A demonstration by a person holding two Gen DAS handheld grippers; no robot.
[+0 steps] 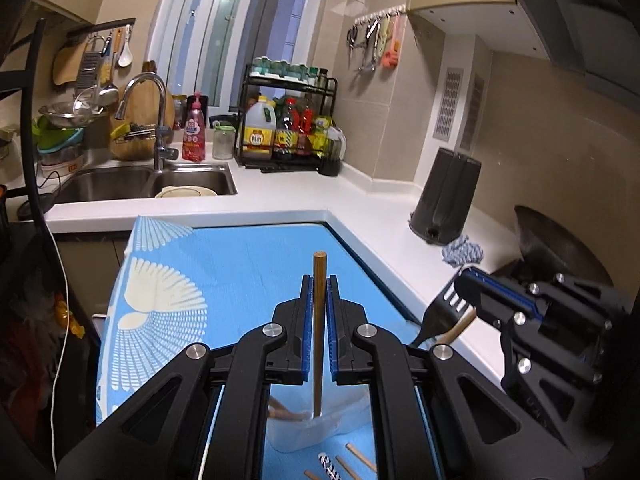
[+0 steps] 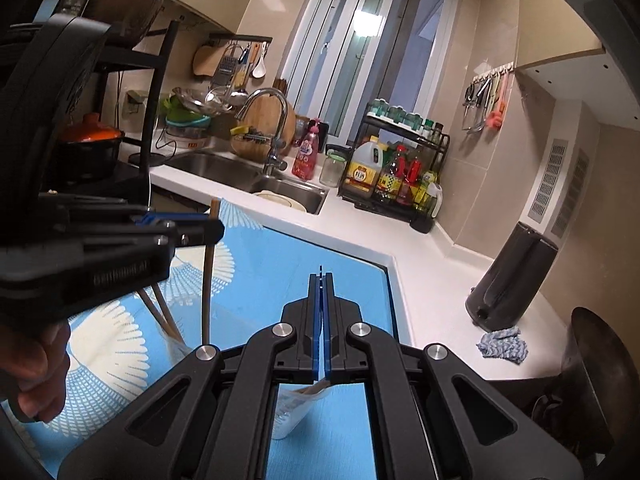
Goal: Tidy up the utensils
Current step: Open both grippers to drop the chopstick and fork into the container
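My left gripper (image 1: 319,280) is shut on a wooden chopstick (image 1: 319,320) that stands upright. Its lower end sits inside a clear plastic cup (image 1: 308,428) on the blue mat (image 1: 248,264). In the right wrist view the left gripper (image 2: 218,230) holds that chopstick (image 2: 207,280) over a cup (image 2: 176,346) where other chopsticks (image 2: 158,310) lean. My right gripper (image 2: 320,276) is shut with nothing visible between its pads. A black slotted spatula (image 1: 446,304) stands head-up just under the right gripper (image 1: 460,276). Loose chopsticks (image 1: 360,456) lie on the mat.
A white counter (image 1: 360,208) wraps around the mat, with a steel sink (image 1: 188,180) and faucet behind. A dark knife block (image 1: 444,196), a blue rag (image 1: 462,250) and a wok (image 1: 560,248) stand at the right. A person's hand (image 2: 36,368) grips the left tool.
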